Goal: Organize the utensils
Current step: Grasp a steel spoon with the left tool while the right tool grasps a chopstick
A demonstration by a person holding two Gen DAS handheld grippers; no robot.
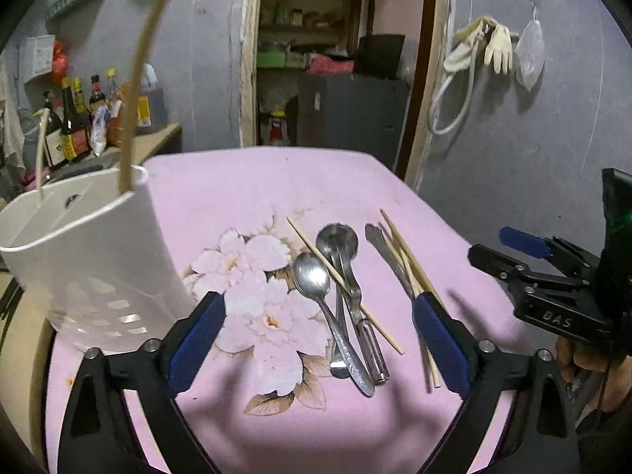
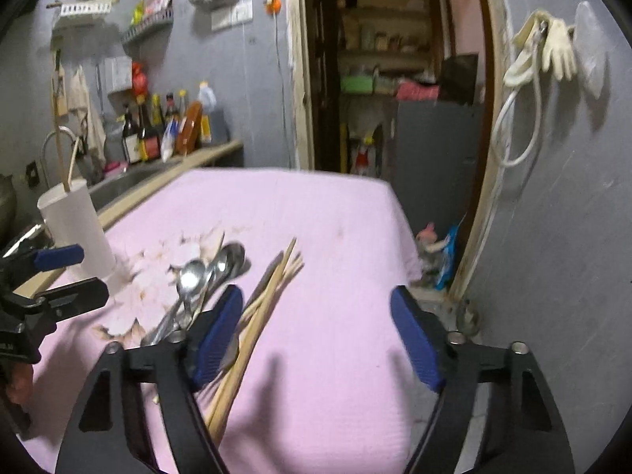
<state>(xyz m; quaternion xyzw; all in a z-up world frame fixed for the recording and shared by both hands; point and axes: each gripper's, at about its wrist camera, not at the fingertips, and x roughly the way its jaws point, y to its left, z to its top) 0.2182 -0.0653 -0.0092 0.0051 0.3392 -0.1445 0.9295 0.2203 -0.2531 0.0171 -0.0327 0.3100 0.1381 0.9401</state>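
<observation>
Covering table: pink floral cloth (image 1: 316, 181), grey walls (image 1: 533, 150).

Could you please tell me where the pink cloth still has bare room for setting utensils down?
The pink floral cloth is bare along its far edge toward the doorway, and on the right beyond the loose wooden chopsticks. The middle is crowded: steel spoons lie overlapped beside those chopsticks. The white plastic utensil holder fills the left corner.

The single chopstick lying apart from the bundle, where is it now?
Left wrist view: the single chopstick lies diagonally across the spoons, centre of the pink cloth, left of the bundle.
</observation>
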